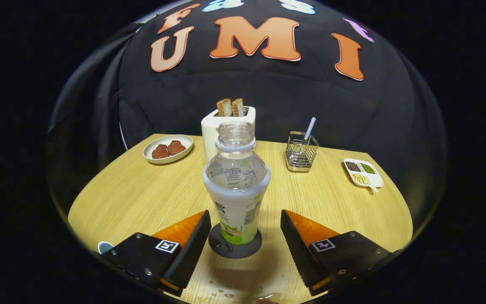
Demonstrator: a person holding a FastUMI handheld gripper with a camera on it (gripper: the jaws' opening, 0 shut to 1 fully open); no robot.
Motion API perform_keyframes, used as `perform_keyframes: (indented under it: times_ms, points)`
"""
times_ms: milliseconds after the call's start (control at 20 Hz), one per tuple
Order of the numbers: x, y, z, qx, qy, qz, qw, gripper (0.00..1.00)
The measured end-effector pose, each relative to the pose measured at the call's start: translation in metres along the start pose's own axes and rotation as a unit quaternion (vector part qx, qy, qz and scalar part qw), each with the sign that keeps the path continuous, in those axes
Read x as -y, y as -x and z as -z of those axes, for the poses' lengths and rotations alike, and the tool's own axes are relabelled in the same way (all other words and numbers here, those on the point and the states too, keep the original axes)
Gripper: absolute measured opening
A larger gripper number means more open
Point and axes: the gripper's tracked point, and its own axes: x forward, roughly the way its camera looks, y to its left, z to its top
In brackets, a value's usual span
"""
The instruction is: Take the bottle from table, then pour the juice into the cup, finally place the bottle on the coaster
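Toaster (219, 128) behind bottle (236, 190); gripper (243, 236) spread.

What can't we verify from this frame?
- Cup: just a rim sliver beside the left finger; contents hidden by the gripper, whose fingers are open and clear of the bottle.
- Coaster: middle covered by the bottle.
- Toaster: front partly behind the bottle.
- Divided dish: contents too small to identify.
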Motion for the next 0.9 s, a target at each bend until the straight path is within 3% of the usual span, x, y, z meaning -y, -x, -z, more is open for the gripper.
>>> perform_keyframes:
  times_ms: [450, 900]
  points:
    - [0.028, 0.094, -0.069, 0.047, -0.009, 0.008, 0.999, 0.97]
    - [0.077, 0.192, -0.145, 0.111, 0.005, 0.073, 0.991, 0.97]
